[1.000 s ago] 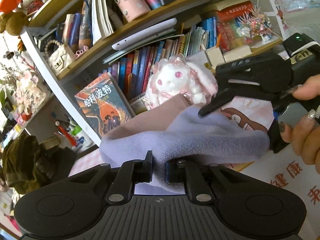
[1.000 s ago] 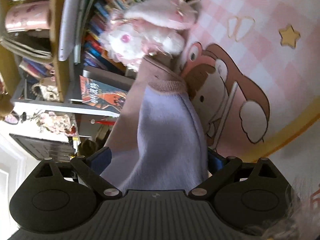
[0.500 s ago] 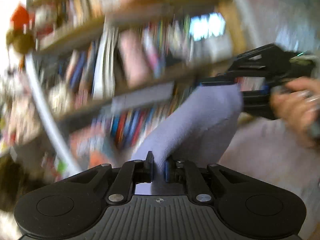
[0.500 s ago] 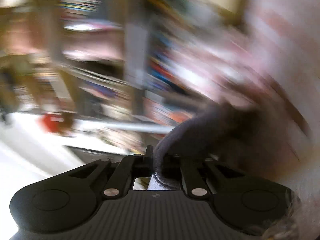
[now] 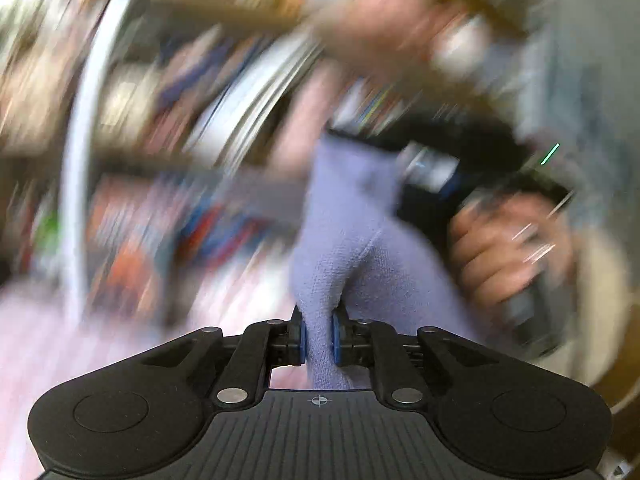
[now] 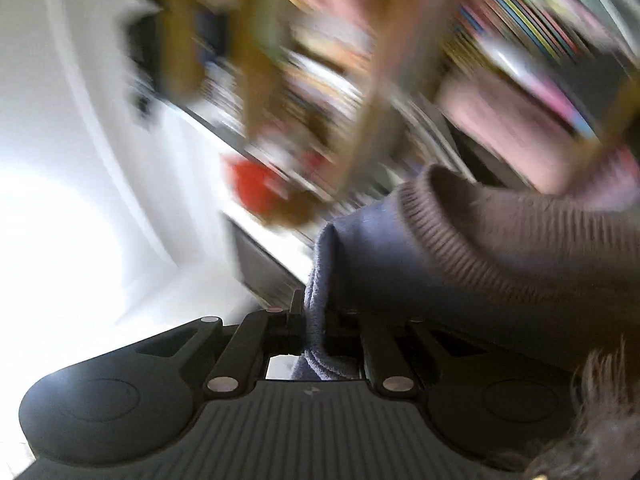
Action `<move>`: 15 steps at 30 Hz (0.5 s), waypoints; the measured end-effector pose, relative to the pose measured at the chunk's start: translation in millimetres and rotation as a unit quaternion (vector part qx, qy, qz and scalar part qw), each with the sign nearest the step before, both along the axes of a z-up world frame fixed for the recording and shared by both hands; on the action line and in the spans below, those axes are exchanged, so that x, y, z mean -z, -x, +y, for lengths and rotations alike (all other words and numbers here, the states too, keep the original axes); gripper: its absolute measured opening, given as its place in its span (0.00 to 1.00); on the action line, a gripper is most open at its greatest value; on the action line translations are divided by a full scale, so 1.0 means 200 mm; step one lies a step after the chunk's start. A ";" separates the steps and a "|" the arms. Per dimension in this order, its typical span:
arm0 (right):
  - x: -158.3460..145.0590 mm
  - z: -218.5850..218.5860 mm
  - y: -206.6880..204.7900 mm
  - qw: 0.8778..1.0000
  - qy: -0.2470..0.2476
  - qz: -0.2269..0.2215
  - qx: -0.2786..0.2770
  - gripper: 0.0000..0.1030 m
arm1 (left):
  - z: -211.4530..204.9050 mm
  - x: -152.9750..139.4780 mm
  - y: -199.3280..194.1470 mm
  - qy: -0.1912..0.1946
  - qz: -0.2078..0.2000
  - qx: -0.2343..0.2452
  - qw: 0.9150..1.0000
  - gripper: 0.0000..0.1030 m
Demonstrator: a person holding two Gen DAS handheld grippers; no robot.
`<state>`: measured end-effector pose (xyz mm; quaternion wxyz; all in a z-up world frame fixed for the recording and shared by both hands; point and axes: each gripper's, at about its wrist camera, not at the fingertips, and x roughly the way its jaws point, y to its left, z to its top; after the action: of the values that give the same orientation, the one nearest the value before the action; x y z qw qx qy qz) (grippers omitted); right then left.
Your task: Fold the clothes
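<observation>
The lilac garment (image 5: 344, 248) hangs in the air between your two tools, in front of the blurred bookshelf (image 5: 168, 152), not lying on any surface. Your left gripper (image 5: 319, 334) is clenched on one part of it and your right gripper (image 6: 314, 334) on another near the ribbed cuff (image 6: 500, 236), so I judge no fold is laid yet.

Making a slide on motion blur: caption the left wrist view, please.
Left gripper jaws pinch a lavender garment; bookshelf background smeared by motion.

In the left wrist view, the garment (image 5: 340, 232) rises from the left gripper (image 5: 319, 338) at bottom centre to the right gripper (image 5: 400, 168) at centre right; blurred bookshelves (image 5: 180, 140) stand behind.
</observation>
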<state>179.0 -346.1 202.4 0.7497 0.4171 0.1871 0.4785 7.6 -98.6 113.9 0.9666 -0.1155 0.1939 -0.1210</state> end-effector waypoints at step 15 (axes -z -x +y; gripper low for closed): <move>0.67 0.77 -0.10 0.947 0.299 0.108 -0.045 0.48 | 0.52 0.41 0.04 -0.100 0.154 -0.151 0.971 0.34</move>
<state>199.1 -192.9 68.2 0.7933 0.2140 0.4195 0.3858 -1.1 5.7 31.9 0.9390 -0.0635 0.3316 0.0655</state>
